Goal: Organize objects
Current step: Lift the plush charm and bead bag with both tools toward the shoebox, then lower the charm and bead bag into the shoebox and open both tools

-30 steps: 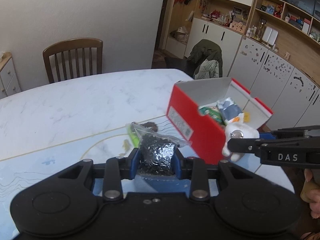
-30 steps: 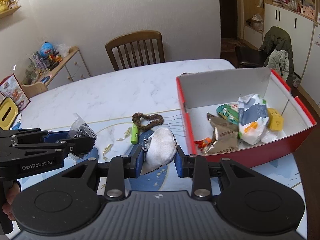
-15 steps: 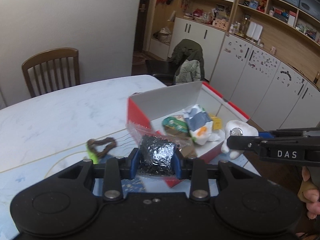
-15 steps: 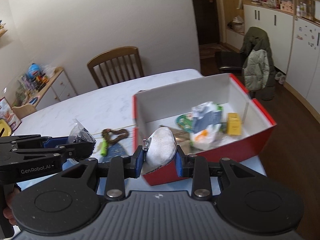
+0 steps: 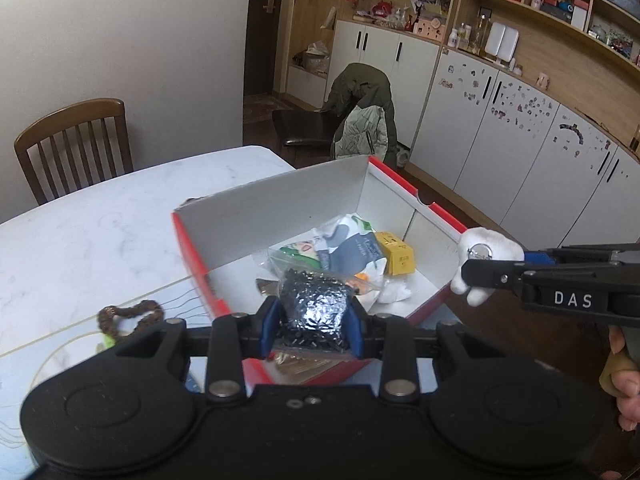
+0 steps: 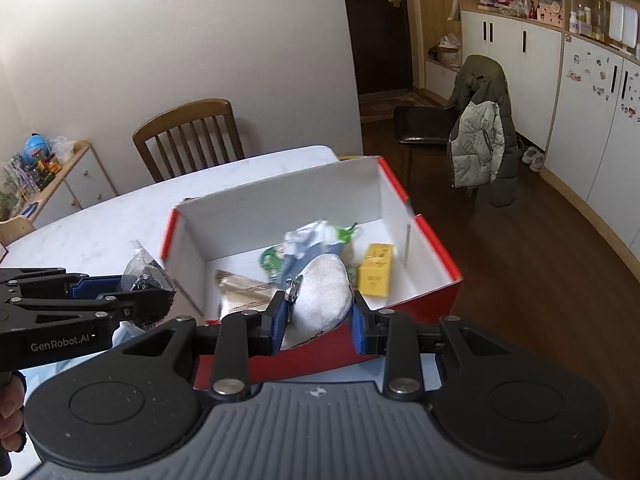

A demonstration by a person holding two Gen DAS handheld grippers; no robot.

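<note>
Marble table (image 5: 100, 216) beside cabinet-lined (image 5: 500, 152), wood-floored room.

A home dining room: marble table (image 5: 100, 216), wooden chair (image 6: 188, 136), stickered cupboards (image 5: 520, 140).

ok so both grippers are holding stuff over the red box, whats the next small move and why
Probably lower a little and open both. The left gripper grips the bag of dark bits and the right gripper the white plush, both already past the near wall of the red box, above the packets inside.
</note>
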